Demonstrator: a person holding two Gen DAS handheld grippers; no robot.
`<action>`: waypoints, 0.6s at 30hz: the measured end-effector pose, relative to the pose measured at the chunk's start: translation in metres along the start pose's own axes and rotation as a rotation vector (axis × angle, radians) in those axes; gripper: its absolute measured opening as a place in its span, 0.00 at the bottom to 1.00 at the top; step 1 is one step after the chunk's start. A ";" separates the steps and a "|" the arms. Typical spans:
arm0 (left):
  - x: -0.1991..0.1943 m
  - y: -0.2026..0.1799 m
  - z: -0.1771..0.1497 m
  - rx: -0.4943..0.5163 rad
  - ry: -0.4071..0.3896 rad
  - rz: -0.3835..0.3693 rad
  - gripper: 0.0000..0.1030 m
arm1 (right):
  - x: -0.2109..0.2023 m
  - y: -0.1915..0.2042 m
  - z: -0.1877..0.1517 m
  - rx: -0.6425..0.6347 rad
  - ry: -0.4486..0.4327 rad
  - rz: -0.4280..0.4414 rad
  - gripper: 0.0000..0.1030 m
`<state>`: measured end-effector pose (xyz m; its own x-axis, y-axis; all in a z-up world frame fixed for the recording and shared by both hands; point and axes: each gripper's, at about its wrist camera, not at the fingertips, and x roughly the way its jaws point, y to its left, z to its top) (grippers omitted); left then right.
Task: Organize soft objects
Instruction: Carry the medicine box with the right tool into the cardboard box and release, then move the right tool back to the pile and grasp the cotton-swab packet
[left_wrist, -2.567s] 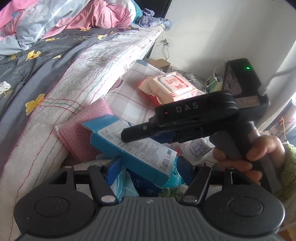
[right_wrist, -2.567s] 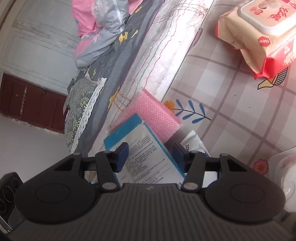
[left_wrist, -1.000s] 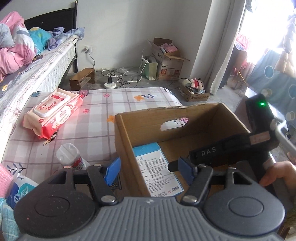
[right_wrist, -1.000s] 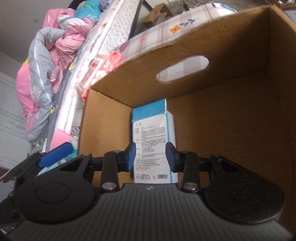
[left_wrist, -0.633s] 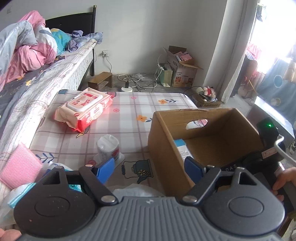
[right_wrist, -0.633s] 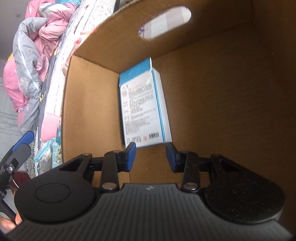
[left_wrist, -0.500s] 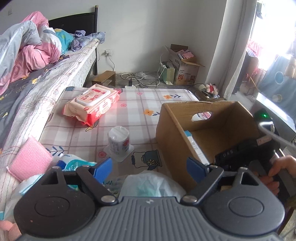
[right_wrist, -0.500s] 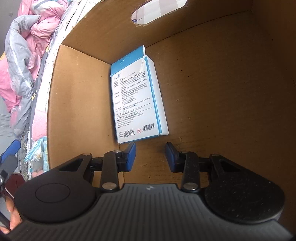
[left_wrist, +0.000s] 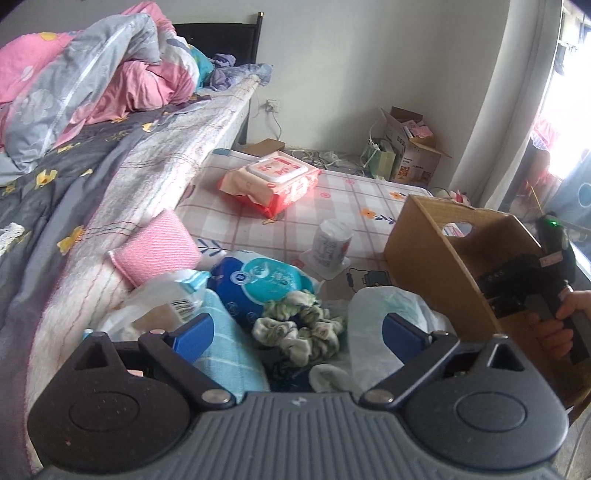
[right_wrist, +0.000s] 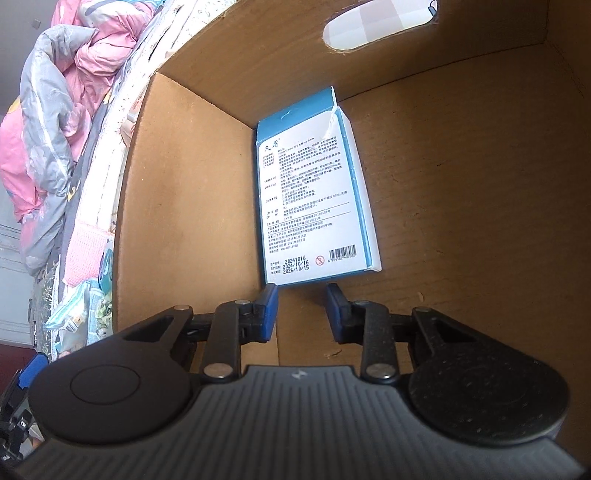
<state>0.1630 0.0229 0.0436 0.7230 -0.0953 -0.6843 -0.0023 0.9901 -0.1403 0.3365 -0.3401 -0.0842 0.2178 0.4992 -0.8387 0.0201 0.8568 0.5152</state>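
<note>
A checked cloth is covering the bench (left_wrist: 354, 192), which is sitting just beside a bed (left_wrist: 122, 155) piled with pink and grey bedding. At the near end of the bench a heap of soft things is lying: a green-and-white scrunchie (left_wrist: 299, 325), a blue-and-teal packet (left_wrist: 258, 280), a striped teal cloth (left_wrist: 229, 354), a white plastic bag (left_wrist: 384, 325) and a pink pad (left_wrist: 155, 247) leaning on the bed's edge. The left tool (left_wrist: 297, 334) is hovering over this heap; its jaws have just been opening and are standing wide, gripping nothing. Farther off, a red wipes pack (left_wrist: 271, 181) and a small white tub (left_wrist: 330, 242) are sitting on the cloth. To the right a cardboard box (left_wrist: 421, 251) is standing on the bench. The right tool (right_wrist: 302, 306) is reaching into this box, held by a hand (left_wrist: 557, 321); its jaws have just been closing, are standing narrowly apart and holding nothing. A blue-and-white carton (right_wrist: 314, 199) is lying in the box beside the left wall, just ahead of the fingertips.
</note>
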 end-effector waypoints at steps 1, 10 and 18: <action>-0.005 0.006 -0.001 -0.001 -0.014 0.016 0.97 | -0.006 0.000 -0.002 0.005 0.002 -0.001 0.29; -0.029 0.051 -0.010 0.012 -0.078 0.084 0.98 | -0.091 0.024 -0.025 -0.018 -0.154 -0.046 0.41; -0.023 0.075 -0.001 0.026 -0.104 0.097 0.98 | -0.103 0.120 -0.026 -0.124 -0.187 0.150 0.41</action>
<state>0.1461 0.0993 0.0481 0.7882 0.0107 -0.6154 -0.0588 0.9966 -0.0580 0.2911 -0.2851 0.0594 0.3862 0.5991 -0.7014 -0.1435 0.7902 0.5959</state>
